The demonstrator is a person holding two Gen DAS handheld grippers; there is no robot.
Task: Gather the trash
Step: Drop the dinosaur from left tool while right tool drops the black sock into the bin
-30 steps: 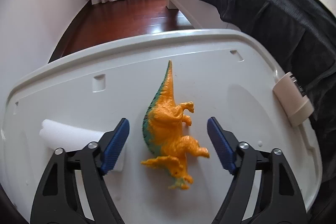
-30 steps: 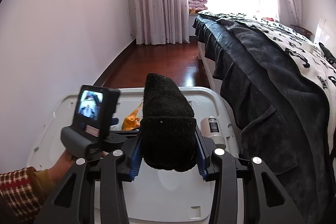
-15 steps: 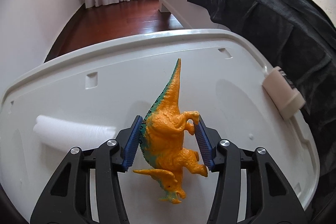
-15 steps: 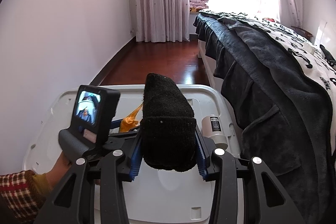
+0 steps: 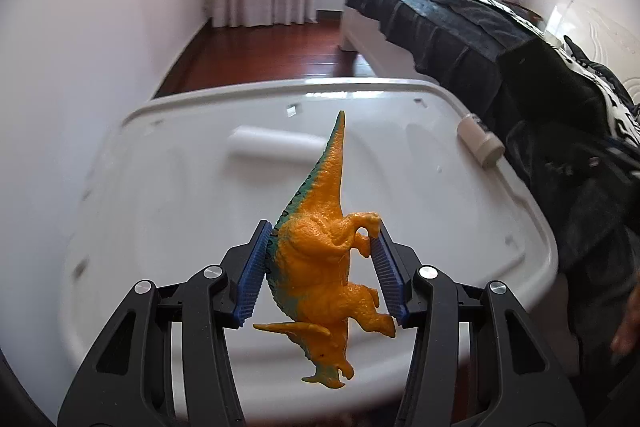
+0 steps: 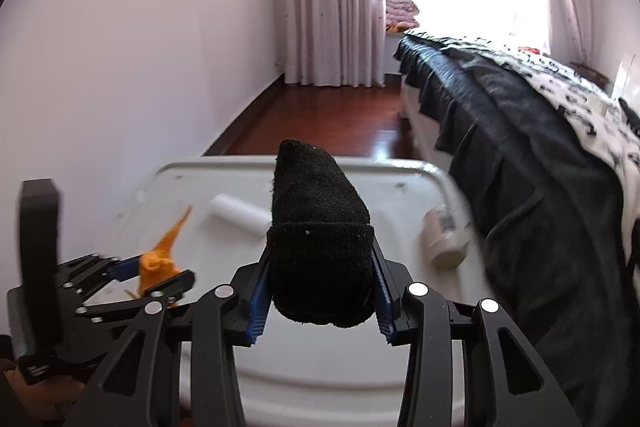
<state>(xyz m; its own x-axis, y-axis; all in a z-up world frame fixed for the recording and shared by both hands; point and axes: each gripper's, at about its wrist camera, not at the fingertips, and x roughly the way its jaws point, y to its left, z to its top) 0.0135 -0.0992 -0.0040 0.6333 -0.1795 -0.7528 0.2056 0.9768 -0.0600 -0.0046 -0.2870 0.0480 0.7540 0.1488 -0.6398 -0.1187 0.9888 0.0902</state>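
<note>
The left gripper point(image 5: 322, 277) is clamping the orange-and-green plastic dinosaur point(image 5: 326, 267) above the white plastic bin lid's point(image 5: 168, 187) near edge, while the right gripper point(image 6: 320, 291) is pinching the black knitted sock point(image 6: 320, 247), and both 2 grips probably need holding firm and level during carrying.

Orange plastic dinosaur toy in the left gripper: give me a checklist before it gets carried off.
1. Left gripper pads clamp the orange plastic dinosaur toy on both flanks: ok.
2. Toy lifted off the white plastic bin lid: ok.
3. Right gripper shut on the black knitted sock: ok.
4. White foam roll and small white bottle collected: not ok.
5. Drop-off container in view: cannot tell.
</note>
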